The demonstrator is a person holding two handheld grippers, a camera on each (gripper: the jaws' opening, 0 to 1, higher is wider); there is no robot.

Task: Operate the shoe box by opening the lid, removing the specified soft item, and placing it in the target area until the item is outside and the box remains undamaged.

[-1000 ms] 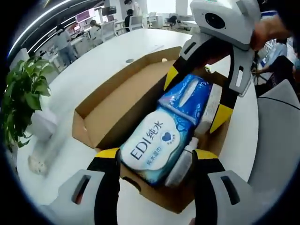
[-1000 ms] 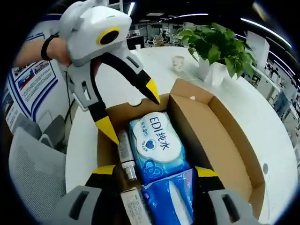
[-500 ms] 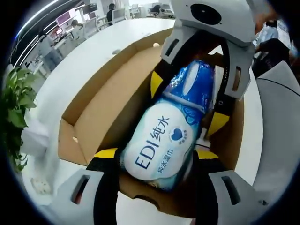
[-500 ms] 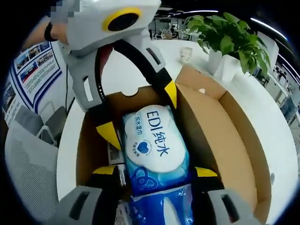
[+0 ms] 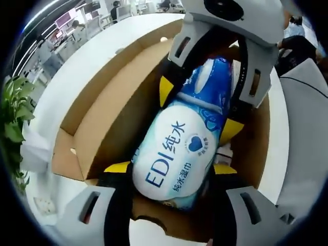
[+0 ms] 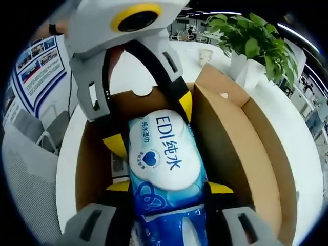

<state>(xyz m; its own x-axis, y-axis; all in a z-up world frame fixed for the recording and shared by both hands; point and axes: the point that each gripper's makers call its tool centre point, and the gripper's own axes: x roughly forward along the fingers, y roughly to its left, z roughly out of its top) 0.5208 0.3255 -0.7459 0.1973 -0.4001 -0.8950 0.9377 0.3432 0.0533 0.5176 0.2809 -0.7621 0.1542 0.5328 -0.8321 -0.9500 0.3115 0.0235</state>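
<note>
The shoe box (image 5: 102, 128) sits open on the white table (image 5: 92, 61), and the blue-and-white wet wipes pack (image 5: 177, 154) lies inside it, against the wall opposite the raised lid. The left gripper (image 5: 169, 171) straddles one end of the pack, yellow tips at either side; the right gripper (image 6: 166, 187) straddles the other end. Both look closed onto it, though the contact is hard to make out. A potted plant (image 6: 246, 41) stands beyond the box.
</note>
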